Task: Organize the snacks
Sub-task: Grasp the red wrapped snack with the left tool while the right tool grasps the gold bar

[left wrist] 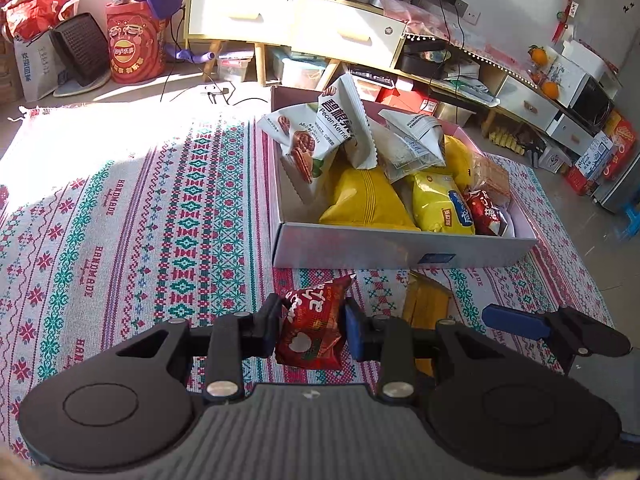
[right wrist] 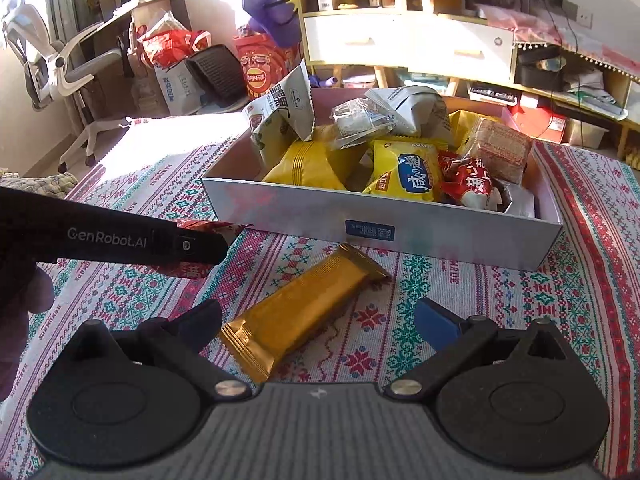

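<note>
My left gripper (left wrist: 312, 326) is shut on a red snack packet (left wrist: 314, 326) and holds it above the patterned cloth, in front of the white box (left wrist: 400, 248). The box holds several snacks: white pecan bags (left wrist: 320, 128), yellow packets (left wrist: 366, 200) and a red packet (left wrist: 484, 210). My right gripper (right wrist: 318, 322) is open, its fingers on either side of a gold bar packet (right wrist: 304, 308) that lies on the cloth before the box (right wrist: 360, 216). The left gripper's body (right wrist: 120, 236) with the red packet (right wrist: 196, 270) shows at the left of the right wrist view.
The patterned cloth (left wrist: 140, 220) covers the surface. Behind the box stand a white drawer cabinet (left wrist: 296, 20), a red Lay's bag (left wrist: 132, 48) and a low shelf with clutter (left wrist: 500, 80). An office chair (right wrist: 60, 68) stands at far left.
</note>
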Demonstrator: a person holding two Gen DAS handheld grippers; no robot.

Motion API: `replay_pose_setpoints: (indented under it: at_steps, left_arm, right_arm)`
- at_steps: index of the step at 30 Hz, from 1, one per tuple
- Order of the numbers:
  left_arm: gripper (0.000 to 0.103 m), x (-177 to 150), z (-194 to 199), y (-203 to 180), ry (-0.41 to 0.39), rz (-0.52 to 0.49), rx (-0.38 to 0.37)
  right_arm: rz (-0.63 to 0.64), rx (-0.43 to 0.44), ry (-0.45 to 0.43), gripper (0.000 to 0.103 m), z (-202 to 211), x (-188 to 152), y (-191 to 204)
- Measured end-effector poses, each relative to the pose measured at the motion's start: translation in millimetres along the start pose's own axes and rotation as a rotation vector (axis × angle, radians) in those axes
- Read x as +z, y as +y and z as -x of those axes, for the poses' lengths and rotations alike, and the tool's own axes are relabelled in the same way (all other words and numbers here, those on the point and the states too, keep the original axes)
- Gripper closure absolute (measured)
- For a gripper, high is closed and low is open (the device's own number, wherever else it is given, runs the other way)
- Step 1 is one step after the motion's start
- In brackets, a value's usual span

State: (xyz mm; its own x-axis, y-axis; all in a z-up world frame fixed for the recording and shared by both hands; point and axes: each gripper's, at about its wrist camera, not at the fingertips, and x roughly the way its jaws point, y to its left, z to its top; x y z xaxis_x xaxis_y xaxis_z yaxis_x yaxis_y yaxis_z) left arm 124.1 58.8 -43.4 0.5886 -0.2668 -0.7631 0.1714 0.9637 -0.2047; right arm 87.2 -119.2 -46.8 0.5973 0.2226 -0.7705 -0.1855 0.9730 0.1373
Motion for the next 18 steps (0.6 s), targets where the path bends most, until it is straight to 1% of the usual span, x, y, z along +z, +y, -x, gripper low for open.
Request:
replay_pose_setpoints:
  at_steps: [3,6,9,11,13,18]
  left_arm:
    - [0.064,-3,3,6,0.004,0.007,0.009]
    - [0.064,-5,4,11,0.008,0.014,0.015]
    - [0.064,-8,5,17,0.013,0.022,0.021]
    - [0.064,-9,5,19,0.019,0.026,0.018]
    - [0.064,-12,5,21,0.022,0.020,0.019]
    - [0.061,-18,5,22,0.033,-0.031,0.021]
  right_arm:
    - [-0.030,-0.021,0.011,0.001,-8,1,1]
    - [0.029,-0.079,0.001,0.002,-10,-2,4]
    - [0.073,-0.092,0.009,0.004,-7,-3,0]
    - [0.059,-0.084,0.014,0.004,-2,-4,-9]
    - [0.046,-0.103,0.021,0.005,2,-5,-16]
    - [0.016,-0.134,0.027,0.006,12,-11,-38]
